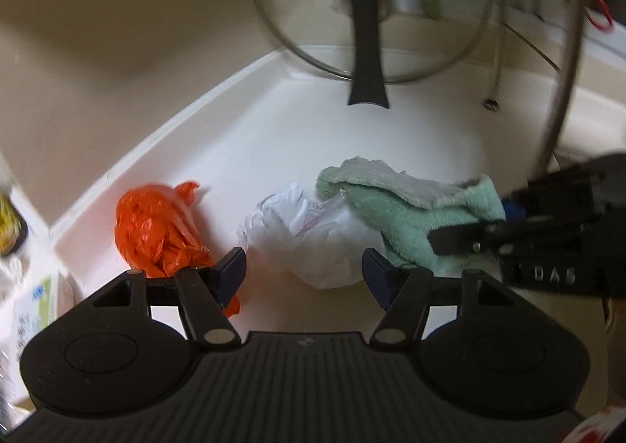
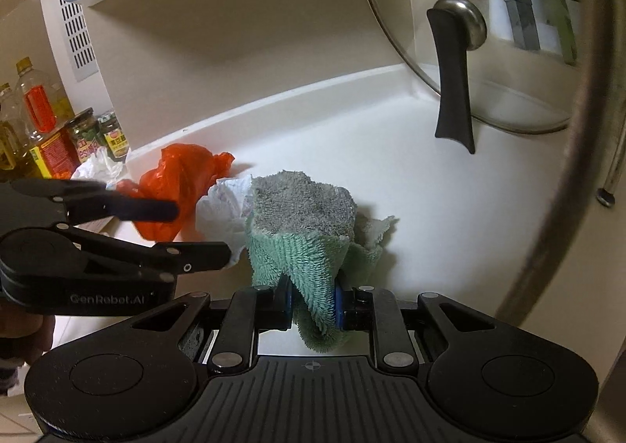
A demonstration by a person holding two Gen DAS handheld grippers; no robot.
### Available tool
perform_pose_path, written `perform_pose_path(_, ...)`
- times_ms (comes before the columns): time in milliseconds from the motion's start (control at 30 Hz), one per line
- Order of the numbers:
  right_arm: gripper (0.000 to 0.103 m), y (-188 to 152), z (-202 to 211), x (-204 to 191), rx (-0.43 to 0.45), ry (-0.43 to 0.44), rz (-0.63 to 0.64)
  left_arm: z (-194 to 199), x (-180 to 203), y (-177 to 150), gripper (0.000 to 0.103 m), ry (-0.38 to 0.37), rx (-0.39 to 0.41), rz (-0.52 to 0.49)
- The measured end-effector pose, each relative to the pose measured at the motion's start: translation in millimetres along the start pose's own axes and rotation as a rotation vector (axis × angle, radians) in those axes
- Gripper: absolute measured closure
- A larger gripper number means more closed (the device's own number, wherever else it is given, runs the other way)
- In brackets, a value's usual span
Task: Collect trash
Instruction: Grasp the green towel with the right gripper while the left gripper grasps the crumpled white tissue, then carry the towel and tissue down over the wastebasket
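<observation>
The right claw [image 2: 312,304] is clamped on a hanging fold of the green cloth [image 2: 303,224], which drapes partly over the crumpled white paper [image 1: 309,235] on the white worktop [image 2: 450,208]. If the cloth is lifted, it may drag the paper along or knock it aside. The left claw [image 1: 304,267] stands open and empty with the white paper just ahead between its fingers, and the orange bag [image 1: 158,228] beside its left finger, which could snag it when closing.
</observation>
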State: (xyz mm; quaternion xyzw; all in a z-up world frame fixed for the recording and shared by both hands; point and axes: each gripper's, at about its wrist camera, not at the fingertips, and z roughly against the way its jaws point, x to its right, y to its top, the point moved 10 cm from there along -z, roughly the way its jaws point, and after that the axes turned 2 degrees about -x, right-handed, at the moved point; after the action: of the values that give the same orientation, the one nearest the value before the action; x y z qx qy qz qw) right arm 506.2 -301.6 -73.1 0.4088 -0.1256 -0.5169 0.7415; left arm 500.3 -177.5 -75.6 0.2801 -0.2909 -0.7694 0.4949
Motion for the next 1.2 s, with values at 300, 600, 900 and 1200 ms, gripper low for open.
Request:
perform_pose_path(300,0.084,-16,19,-6,-0.04,0.052,0.044,-8,27,-12,0.041,-0.087,-0.009,-0.214)
perform_pose_path(600,0.084,-30,33,-14,-0.043,0.03,0.063,-16,23,-21,0.072,-0.114,-0.051,-0.172)
perform_pose_path(900,0.084,-38,58,-30,-0.019,-0.007,0.053,30,8,-45,0.093,-0.11,-0.057,0.072)
perform_pose_path(1200,0.084,-64,93,-90,-0.02,0.048,0.067,129,-7,-112,0.093,-0.145,-0.049,0.276)
